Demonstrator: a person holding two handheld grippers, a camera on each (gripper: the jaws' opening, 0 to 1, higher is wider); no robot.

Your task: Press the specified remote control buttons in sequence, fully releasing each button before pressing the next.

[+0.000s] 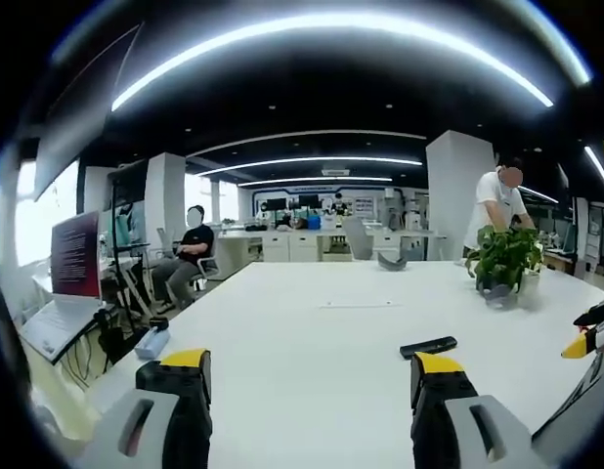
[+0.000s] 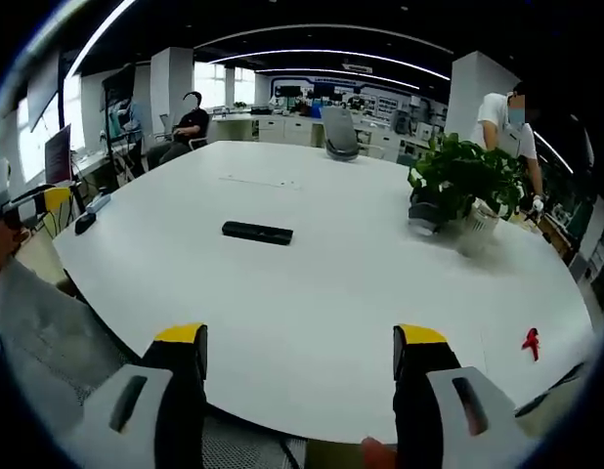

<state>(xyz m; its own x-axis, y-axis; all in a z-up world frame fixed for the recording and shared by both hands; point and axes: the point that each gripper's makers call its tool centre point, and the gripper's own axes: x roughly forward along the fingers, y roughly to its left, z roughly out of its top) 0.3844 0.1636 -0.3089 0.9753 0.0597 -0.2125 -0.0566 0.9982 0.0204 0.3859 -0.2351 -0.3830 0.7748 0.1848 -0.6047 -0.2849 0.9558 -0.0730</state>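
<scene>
A black remote control (image 1: 428, 346) lies flat on the white table (image 1: 322, 332), to the right of centre in the left gripper view. My left gripper (image 1: 312, 366) is open, its yellow-tipped jaws wide apart above the table's near edge, the remote just beyond the right jaw. In the right gripper view the remote control (image 2: 257, 232) lies mid-table, well ahead of my right gripper (image 2: 300, 342), which is open and holds nothing. The right gripper's yellow tip (image 1: 579, 344) enters the left gripper view at the right edge. The left gripper (image 2: 33, 203) appears at the left edge of the right gripper view.
A potted plant (image 2: 458, 186) stands on the table's far right. A small red object (image 2: 530, 341) lies near the right edge. A small device (image 1: 151, 342) sits at the table's left corner. One person sits at the back left (image 1: 190, 249), another stands behind the plant (image 1: 497, 205). A monitor (image 1: 75, 256) stands left.
</scene>
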